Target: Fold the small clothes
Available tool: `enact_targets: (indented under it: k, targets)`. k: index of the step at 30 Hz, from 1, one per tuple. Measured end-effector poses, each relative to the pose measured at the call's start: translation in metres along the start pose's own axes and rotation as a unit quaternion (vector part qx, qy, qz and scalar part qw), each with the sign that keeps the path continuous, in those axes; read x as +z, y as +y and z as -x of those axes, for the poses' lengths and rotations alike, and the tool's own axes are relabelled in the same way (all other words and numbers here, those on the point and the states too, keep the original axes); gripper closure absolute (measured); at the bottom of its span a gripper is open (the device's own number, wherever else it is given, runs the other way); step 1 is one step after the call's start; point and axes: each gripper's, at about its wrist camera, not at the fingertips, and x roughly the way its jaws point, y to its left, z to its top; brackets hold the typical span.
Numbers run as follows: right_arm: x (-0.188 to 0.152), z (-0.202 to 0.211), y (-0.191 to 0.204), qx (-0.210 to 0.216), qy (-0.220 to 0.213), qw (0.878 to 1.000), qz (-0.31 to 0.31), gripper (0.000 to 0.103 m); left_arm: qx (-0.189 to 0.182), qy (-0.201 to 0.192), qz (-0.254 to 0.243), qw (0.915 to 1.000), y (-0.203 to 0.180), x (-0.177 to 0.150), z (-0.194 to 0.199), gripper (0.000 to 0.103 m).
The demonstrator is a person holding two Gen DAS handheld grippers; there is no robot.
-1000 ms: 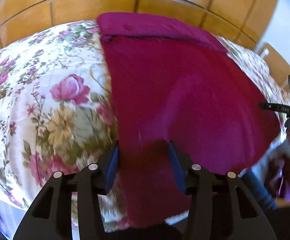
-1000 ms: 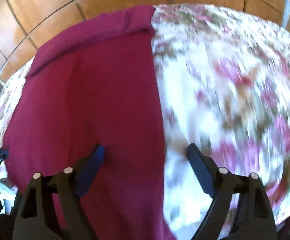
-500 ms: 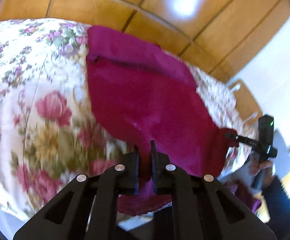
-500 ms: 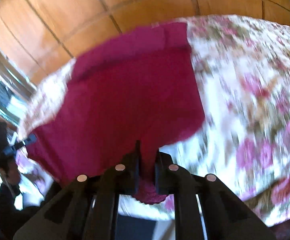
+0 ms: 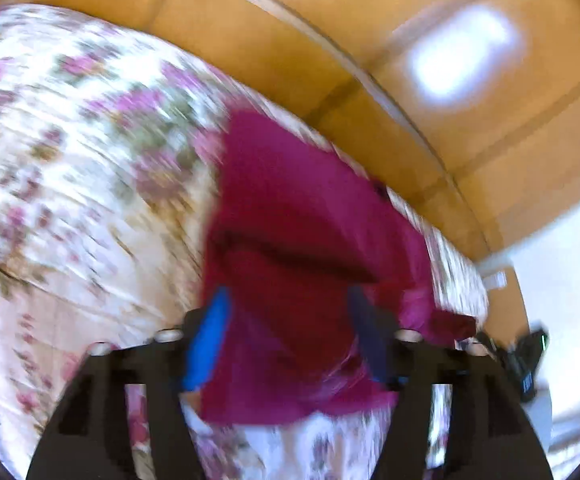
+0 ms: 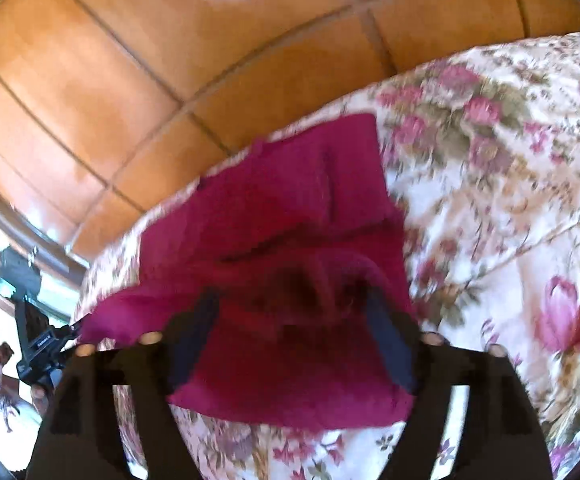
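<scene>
A magenta cloth (image 5: 290, 248) lies on a floral bedspread (image 5: 69, 184), its near part folded over toward the far edge; it also shows in the right wrist view (image 6: 290, 216). My left gripper (image 5: 290, 320) is open, jaws wide apart above the folded cloth's near left part. My right gripper (image 6: 290, 320) is open too, jaws spread over the fold's near right part. The left view is motion-blurred. The right gripper (image 5: 526, 360) shows at the far right of the left wrist view, and the left gripper (image 6: 41, 352) at the far left of the right wrist view.
The floral bedspread (image 6: 510, 200) covers the surface on both sides of the cloth. Orange tiled floor (image 6: 169, 60) lies beyond the far edge. A glass door or window (image 6: 9, 264) is at the left of the right view.
Both grippers were shut on the cloth's near corners half a second ago. They have carried them forward over the cloth and opened, leaving the cloth folded.
</scene>
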Motion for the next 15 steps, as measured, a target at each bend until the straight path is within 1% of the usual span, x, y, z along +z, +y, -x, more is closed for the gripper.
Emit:
enact_targets:
  k: [1,3,4,6,9,11,12,14,15]
  targets:
    - [-0.001,0.004,-0.005,-0.001,-0.006,1.000,-0.004,0.013,0.003,-0.010,0.010,0.9999,0.007,0.004,0.004,0.037]
    - [-0.007,0.013,-0.016,-0.012,-0.009,1.000,-0.008,0.012,0.010,-0.015,0.025,0.9995,0.022,0.005,0.010,0.037]
    - [-0.013,0.016,-0.022,-0.020,-0.006,1.000,-0.010,0.012,0.014,-0.016,0.023,0.9995,0.027,0.002,0.012,0.037]
    - [-0.027,0.017,-0.036,-0.043,0.008,0.999,-0.012,0.012,0.023,-0.009,-0.012,0.9996,0.031,-0.012,0.014,0.037]
    - [-0.052,0.013,-0.048,-0.060,0.032,0.998,-0.010,0.013,0.036,0.010,-0.072,0.9967,0.027,-0.038,0.008,0.037]
    - [-0.061,0.007,-0.051,-0.068,0.042,0.997,-0.003,0.019,0.042,0.033,-0.107,0.9929,0.022,-0.058,-0.002,0.037]
    - [-0.066,0.002,-0.051,-0.073,0.044,0.996,0.002,0.021,0.045,0.043,-0.114,0.9916,0.021,-0.065,-0.008,0.037]
    - [-0.066,-0.005,-0.052,-0.077,0.042,0.996,0.006,0.028,0.046,0.054,-0.117,0.9906,0.020,-0.077,-0.017,0.037]
    - [-0.065,-0.009,-0.051,-0.077,0.042,0.996,0.008,0.032,0.049,0.054,-0.120,0.9901,0.020,-0.080,-0.021,0.044]
